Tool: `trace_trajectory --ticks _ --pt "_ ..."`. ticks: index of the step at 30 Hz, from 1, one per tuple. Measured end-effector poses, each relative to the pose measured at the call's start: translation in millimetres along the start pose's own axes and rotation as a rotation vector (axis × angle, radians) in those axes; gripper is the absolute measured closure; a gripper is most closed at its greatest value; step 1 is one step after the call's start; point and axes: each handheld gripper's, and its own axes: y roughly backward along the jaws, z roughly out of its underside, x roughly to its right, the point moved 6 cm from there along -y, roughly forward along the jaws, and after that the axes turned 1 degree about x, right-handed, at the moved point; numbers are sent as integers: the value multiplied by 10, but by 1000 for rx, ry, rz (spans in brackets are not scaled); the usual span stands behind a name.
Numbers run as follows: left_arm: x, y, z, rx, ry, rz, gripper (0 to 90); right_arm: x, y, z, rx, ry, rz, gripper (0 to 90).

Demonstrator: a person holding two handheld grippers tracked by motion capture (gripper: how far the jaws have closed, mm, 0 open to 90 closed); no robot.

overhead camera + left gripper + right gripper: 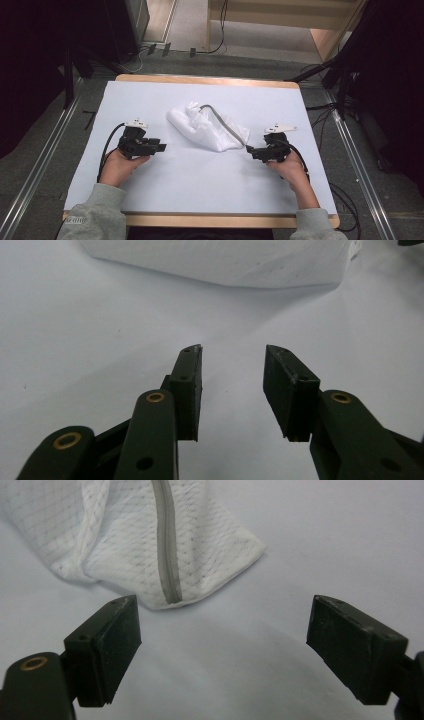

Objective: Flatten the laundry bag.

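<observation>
My right claw point(222, 645) gapes wide, jaws parted and holding nothing, hovering low over the white surface point(200, 180) near its right edge. Just beyond the tips lies the white mesh bag point(145, 540), its grey zipper point(167, 550) running toward me, corner close but apart from the jaws. My left claw point(232, 390) is parted more narrowly, also empty, near the left edge, the bag well ahead toward the middle
</observation>
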Motion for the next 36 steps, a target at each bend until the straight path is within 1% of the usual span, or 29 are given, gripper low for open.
trace_trajectory --ticks 1,4,5,7,8,9,11,13,16,17,18,20,21,24,26,28,30,32,36 --pt "-7 4 17 -15 2 -15 545 -65 10 7 10 16 -31 138" --pt "-14 19 10 -6 1 -12 491 -110 13 1 9 46 -32 137" --pt "-27 24 11 -7 -2 -9 477 -116 16 -1 7 45 -39 135" --pt "-34 22 12 -8 3 -7 449 -111 10 -15 12 45 -30 137" --pt "-67 13 23 -18 23 -5 445 -115 7 -21 15 42 -32 136" --pt "-84 13 26 -22 25 -10 443 -119 8 -30 19 38 -34 136" --pt "-96 14 19 -15 35 -2 439 -131 13 -46 26 38 -33 137" --pt "-103 19 9 -11 33 1 424 -140 18 -57 31 52 -28 146" --pt "-102 -3 7 -13 25 -7 409 -159 23 -66 34 49 -35 202" --pt "-102 -11 12 -16 12 -5 401 -158 24 -64 28 48 -38 242" --pt "-97 -18 18 -16 4 0 389 -158 19 -59 22 46 -56 283" --pt "-101 -23 25 -19 -10 1 380 -159 11 -47 2 18 -83 314" --pt "-101 -23 25 -19 -10 1 376 -158 12 -45 -3 15 -89 335" --pt "-103 -7 3 -4 -11 7 372 -150 31 -76 11 7 -92 372" --pt "-104 -3 -14 6 -15 5 372 -145 45 -97 14 -8 -117 392" --pt "-106 -15 -30 8 -13 11 371 -134 51 -103 7 -26 -135 403" --pt "-106 -38 -38 0 -13 9 369 -112 56 -98 9 -21 -129 412" --pt "-103 -59 -52 -3 -18 11 370 -94 68 -94 9 -36 -131 418" --pt "-95 -70 -71 -1 -9 26 369 -48 89 -101 18 -51 -127 424"
